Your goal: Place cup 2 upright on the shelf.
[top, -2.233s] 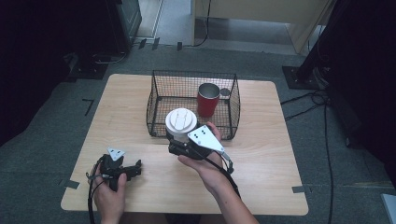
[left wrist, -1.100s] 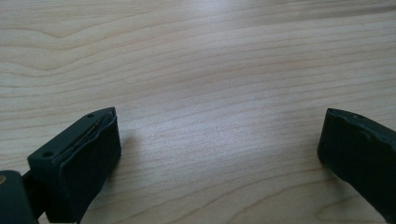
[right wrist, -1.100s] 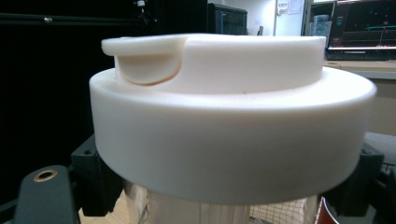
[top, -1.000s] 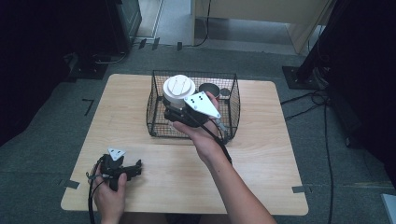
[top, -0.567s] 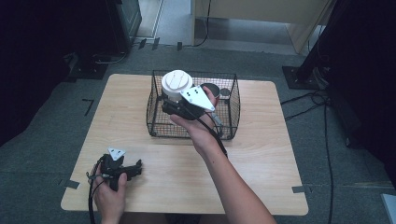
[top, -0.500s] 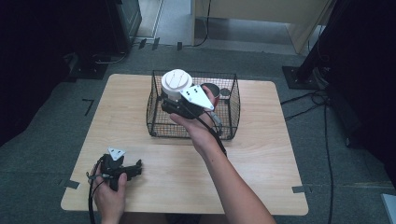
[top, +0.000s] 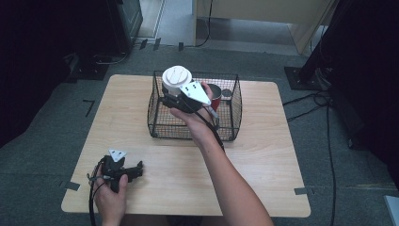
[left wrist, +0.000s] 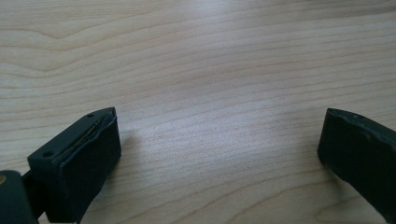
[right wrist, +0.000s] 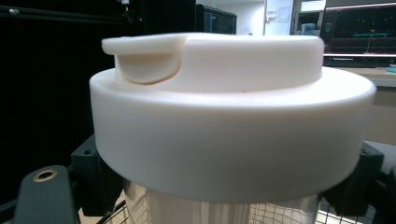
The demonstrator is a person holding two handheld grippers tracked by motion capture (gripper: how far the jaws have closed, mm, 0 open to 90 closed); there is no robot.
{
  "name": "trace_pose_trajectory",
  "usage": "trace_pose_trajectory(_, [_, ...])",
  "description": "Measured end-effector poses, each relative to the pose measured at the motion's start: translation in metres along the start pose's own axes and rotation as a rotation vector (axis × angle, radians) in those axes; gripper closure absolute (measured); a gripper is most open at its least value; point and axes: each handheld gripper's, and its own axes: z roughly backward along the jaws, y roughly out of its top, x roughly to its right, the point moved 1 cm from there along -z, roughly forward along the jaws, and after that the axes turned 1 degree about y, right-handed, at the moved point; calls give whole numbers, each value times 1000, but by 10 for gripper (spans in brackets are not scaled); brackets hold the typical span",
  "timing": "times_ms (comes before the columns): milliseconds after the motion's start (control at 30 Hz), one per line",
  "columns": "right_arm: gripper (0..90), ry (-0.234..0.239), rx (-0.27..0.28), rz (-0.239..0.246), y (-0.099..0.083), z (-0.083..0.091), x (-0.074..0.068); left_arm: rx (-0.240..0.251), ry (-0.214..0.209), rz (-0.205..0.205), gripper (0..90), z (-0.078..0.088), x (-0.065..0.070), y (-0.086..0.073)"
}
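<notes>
The right tool is gripping a metal tumbler with a white lid, its jaws pressing the body just under the lid, one at each side. It is holding the tumbler upright above the back left part of the black wire basket, which is standing on the desk. A red cup is sitting inside the basket at the back. The left tool is resting near the desk's front left corner, its jaws standing wide apart with only bare wood between them.

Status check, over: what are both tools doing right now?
Right tool shut on white-lidded tumbler, above wire basket. Left tool open, on table. Red cup already inside.
</notes>
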Motion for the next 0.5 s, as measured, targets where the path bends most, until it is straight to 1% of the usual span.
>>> trace_pose_trajectory(100, [161, 4, 5, -18, -5, -6, 3, 0, 0, 0, 1, 0, 0, 0])
trace_pose_trajectory(300, [161, -4, 3, -36, -14, -16, 10, 3, 0, 3, 1, 0, 0, 0])
trace_pose_trajectory(367, [161, -7, -3, -55, -17, -19, 11, 2, 0, 2, 1, 0, 0, 0])
trace_pose_trajectory(500, [161, -11, -17, -48, -23, -25, 13, 1, 0, 1, 1, 0, 0, 0])
